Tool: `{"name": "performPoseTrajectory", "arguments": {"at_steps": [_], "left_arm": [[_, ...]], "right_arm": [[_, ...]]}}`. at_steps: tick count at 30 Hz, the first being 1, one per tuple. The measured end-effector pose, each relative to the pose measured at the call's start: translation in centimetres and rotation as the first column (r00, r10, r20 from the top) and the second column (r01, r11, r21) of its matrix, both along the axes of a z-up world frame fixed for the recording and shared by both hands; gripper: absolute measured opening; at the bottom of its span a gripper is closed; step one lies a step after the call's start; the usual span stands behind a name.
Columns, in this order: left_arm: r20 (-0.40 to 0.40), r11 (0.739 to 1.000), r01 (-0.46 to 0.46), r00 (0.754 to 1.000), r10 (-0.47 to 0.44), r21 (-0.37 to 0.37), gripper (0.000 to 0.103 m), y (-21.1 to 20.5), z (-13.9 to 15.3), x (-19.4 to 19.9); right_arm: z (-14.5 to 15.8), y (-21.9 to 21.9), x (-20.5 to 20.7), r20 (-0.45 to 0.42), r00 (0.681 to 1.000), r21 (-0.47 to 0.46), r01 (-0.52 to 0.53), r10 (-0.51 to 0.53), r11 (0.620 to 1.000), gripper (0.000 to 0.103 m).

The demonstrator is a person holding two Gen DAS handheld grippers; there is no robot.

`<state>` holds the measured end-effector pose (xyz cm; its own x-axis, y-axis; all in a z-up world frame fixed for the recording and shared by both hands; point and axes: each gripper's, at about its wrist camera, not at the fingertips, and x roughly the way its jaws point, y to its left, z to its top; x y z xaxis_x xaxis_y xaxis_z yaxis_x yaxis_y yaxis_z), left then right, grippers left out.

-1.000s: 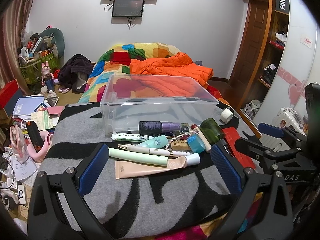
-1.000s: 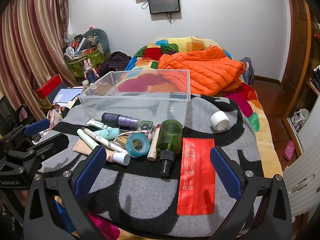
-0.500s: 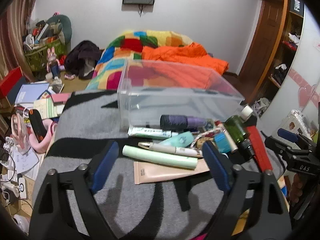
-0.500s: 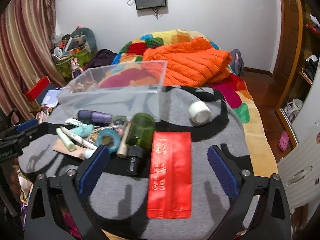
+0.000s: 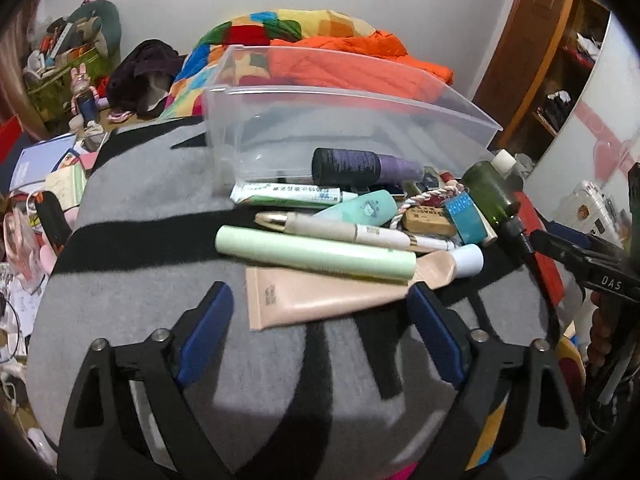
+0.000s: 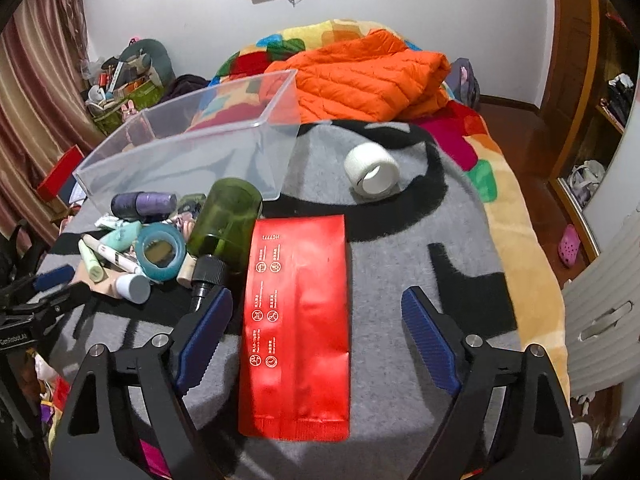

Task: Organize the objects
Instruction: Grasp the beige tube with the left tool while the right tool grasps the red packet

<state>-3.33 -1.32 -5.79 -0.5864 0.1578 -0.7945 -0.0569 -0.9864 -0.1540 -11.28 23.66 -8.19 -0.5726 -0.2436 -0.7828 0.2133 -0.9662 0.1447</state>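
Left gripper [image 5: 320, 336]: jaws wide apart, nothing between them; hovers just short of the beige tube [image 5: 332, 296], whose crimped end lies between the blue pads [image 5: 206, 334].
Right gripper [image 6: 316, 340]: jaws wide apart, empty; the red pouch [image 6: 298, 320] lies flat between and under its fingers, no contact seen.
Surface: grey-and-black blanket [image 5: 140, 200] on the bed.
Pile, left view: pale green tube [image 5: 316, 254] lies across the beige tube; cream pen-shaped tube [image 5: 352, 232] just behind it; white boxed tube [image 5: 286, 194] and purple bottle [image 5: 364, 166] lie against the bin's front wall.
Pile, right view: green bottle [image 6: 226, 222] on its side, black nozzle toward the gripper, touching the pouch's left edge; teal tape roll [image 6: 160, 252] just left of it.
Clear plastic bin [image 5: 340, 124]: upright behind the pile; nothing visible inside.
White tape roll [image 6: 372, 172]: alone on the blanket, right of the bin, well apart from the pile.
Background: orange jacket [image 6: 368, 76] on a multicoloured quilt.
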Motion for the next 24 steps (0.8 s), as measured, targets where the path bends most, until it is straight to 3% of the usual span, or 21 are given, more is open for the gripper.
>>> {"name": "performPoseTrajectory", "arguments": {"at_steps": [3, 5, 10, 17, 24], "left_arm": [[0.004, 1.0, 0.012, 1.0, -0.013, 0.025, 0.093, 0.2, -0.2, -0.6], [0.004, 0.999, 0.023, 1.0, -0.023, 0.032, 0.093, 0.6, -0.1, -0.6], [0.012, 0.993, 0.081, 0.997, -0.083, 0.085, 0.084, 1.5, 0.4, 0.9], [0.034, 0.975, 0.201, 0.978, -0.204, 0.093, 0.084, 4.3, 1.1, 3.7], [-0.016, 0.975, 0.222, 0.975, -0.221, 0.021, 0.084, 5.4, 3.6, 2.7]], "right_arm": [[-0.5, -0.6, -0.4, 0.012, 1.0, 0.002, -0.017, 0.017, 1.0, 0.081], [-0.9, -0.8, -0.6, 0.019, 1.0, 0.013, -0.025, 0.025, 1.0, 0.069], [-0.9, -1.1, -0.2, 0.002, 1.0, 0.037, -0.031, 0.031, 0.999, 0.052], [-0.7, -0.6, 0.8, 0.002, 0.999, 0.027, -0.054, 0.054, 0.998, 0.051], [-0.1, 0.4, 1.6, 0.032, 0.997, 0.004, -0.065, 0.065, 0.998, 0.051]]}}
